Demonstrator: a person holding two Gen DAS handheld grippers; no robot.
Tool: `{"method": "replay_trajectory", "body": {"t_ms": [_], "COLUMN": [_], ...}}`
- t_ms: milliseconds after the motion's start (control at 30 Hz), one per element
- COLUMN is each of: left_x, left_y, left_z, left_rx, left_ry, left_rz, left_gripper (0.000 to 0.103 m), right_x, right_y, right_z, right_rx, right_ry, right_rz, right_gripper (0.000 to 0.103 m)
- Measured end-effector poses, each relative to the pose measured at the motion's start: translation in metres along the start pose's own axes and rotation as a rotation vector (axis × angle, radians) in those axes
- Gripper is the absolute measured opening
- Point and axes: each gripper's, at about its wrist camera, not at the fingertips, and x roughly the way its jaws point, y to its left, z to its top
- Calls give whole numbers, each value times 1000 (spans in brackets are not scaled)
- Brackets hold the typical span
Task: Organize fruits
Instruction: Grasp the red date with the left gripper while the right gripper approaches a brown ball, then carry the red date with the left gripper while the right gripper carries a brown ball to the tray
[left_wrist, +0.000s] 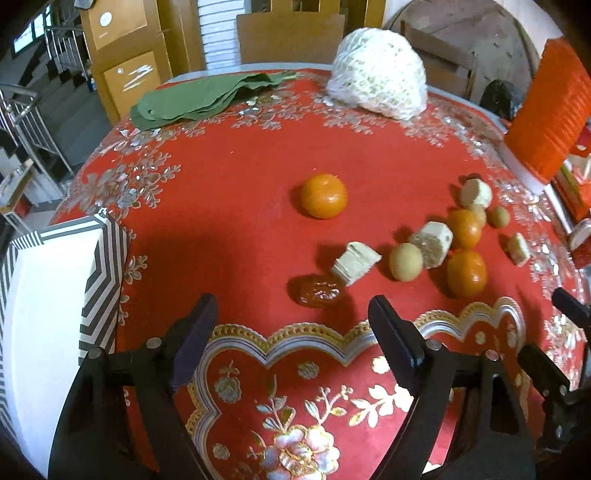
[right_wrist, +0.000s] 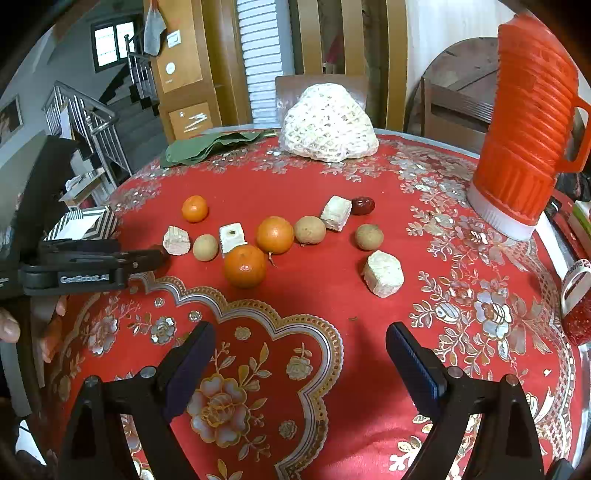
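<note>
Fruits lie on the red tablecloth (right_wrist: 332, 302). Three oranges show in the right wrist view: a near one (right_wrist: 245, 266), a middle one (right_wrist: 275, 235), a small far-left one (right_wrist: 194, 208). Round tan longans (right_wrist: 309, 229) (right_wrist: 369, 236) (right_wrist: 205, 247), pale cut chunks (right_wrist: 383, 273) (right_wrist: 336, 212) (right_wrist: 232, 236) and a red date (right_wrist: 362, 205) lie among them. In the left wrist view a lone orange (left_wrist: 323, 195) sits ahead, and a red date (left_wrist: 318, 290) lies just past my open, empty left gripper (left_wrist: 295, 317). My right gripper (right_wrist: 301, 343) is open and empty, short of the fruits.
A striped black-and-white box (left_wrist: 99, 266) stands at the table's left edge. A white foam net bundle (right_wrist: 328, 123) and green cloth (right_wrist: 210, 146) lie at the far side. An orange thermos (right_wrist: 524, 122) stands at the right, with a mug (right_wrist: 576, 291) near the right edge.
</note>
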Motion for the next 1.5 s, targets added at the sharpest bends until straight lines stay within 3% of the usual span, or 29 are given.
{"method": "replay_trajectory", "body": {"t_ms": [133, 300, 367, 433, 500, 833, 1167, 1500], "left_x": [6, 14, 14, 13, 12, -20, -65, -74], "left_y": [1, 1, 2, 3, 7, 12, 41, 76], "left_z": [5, 7, 8, 9, 8, -9, -21, -26], "left_rx": [-10, -21, -20, -28, -41, -49, -64, -127], "left_ry": [20, 46, 43, 39, 35, 18, -48, -66], "left_rz": [20, 12, 12, 12, 9, -49, -40, -49], "left_gripper": [80, 65, 57, 39, 28, 28, 28, 28], "right_x": [4, 8, 9, 10, 10, 6, 31, 89], "right_y": [-1, -2, -2, -2, -1, 27, 93, 118], "right_z": [-1, -1, -1, -1, -1, 13, 45, 86], "right_rx": [1, -1, -4, -4, -6, -71, -263, -308], "right_ry": [11, 19, 21, 22, 23, 9, 37, 113], "right_rz": [4, 15, 18, 20, 22, 82, 221, 261], "right_gripper": [92, 92, 92, 92, 92, 90, 56, 56]}}
